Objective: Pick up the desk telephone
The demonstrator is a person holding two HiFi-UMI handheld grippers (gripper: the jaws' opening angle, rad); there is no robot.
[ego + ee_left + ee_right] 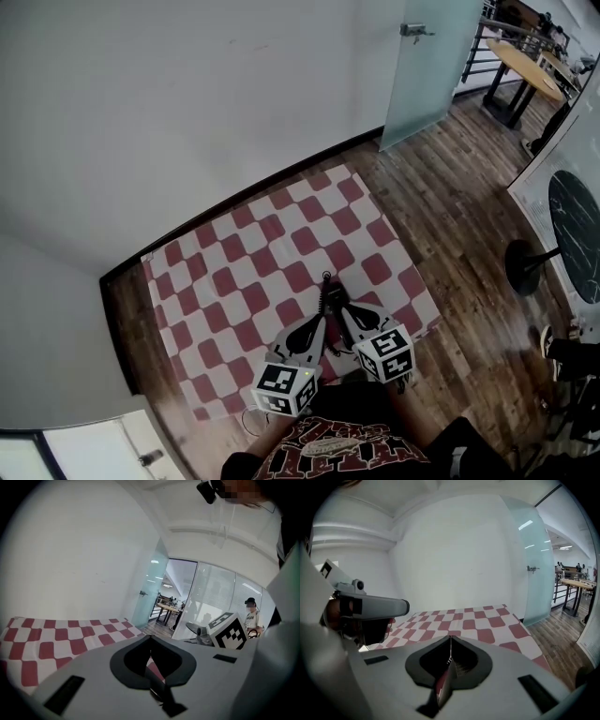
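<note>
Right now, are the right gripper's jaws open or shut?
Shut. The right gripper has its jaws meeting along one thin seam in the right gripper view, with no gap at the tips.

Left gripper (322,298) beside right gripper (335,296), over checkered cloth (262,251), wood floor (450,187)

The cloth (281,253) is checked in dull red and white squares. Around it the plank floor (469,187) is mid-brown with darker grain, edged by a near-black skirting board (244,202) under a plain white wall (187,112). The glass door (431,66) is frosted pale blue-green. The left claw (150,637) and right claw (450,638) have light grey shells with black inner faces. The left marker cube (284,387) and right marker cube (386,353) are white, printed with black square patterns. The person's shirt (347,448) is black with a red-and-cream print. The round table (530,66) has a tan wooden top on black legs.
</note>
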